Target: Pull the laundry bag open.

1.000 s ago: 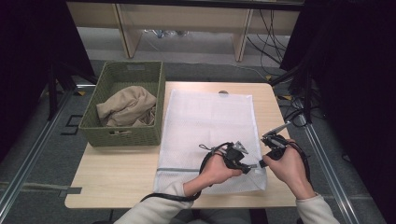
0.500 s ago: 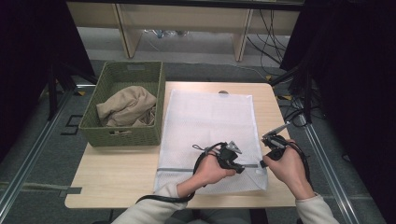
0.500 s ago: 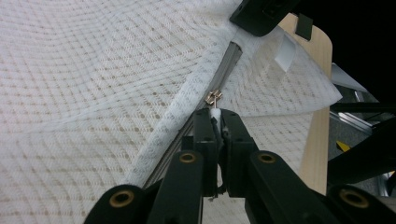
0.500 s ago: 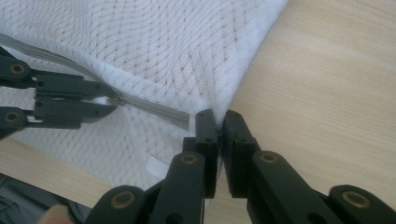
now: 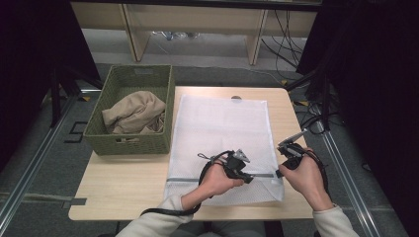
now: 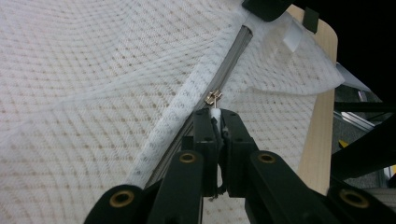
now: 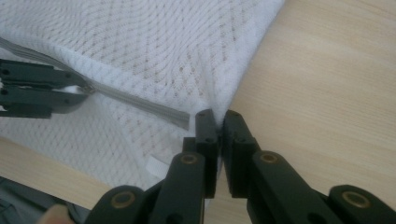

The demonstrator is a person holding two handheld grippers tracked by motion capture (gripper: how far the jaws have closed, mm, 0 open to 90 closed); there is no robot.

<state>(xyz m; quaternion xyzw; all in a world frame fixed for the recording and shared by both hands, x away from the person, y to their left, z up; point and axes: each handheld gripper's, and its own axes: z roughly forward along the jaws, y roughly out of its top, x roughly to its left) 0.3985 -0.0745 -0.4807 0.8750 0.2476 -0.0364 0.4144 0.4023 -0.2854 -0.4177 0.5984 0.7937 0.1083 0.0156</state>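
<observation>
White mesh laundry bag (image 5: 222, 133) lies flat on the desk (image 5: 123, 182), right half, reaching from far edge to near edge; zipper (image 5: 217, 178) runs across its near end. Left gripper (image 5: 246, 177) sits over the zipper mid-right, jaws closed on the white zipper pull (image 6: 215, 113). Right gripper (image 5: 279, 173) at the bag's right edge by the zipper end, jaws pinched on the mesh there. Green woven basket (image 5: 132, 113) w/ beige cloth (image 5: 133, 112) at desk's left edge, well apart from both.
</observation>
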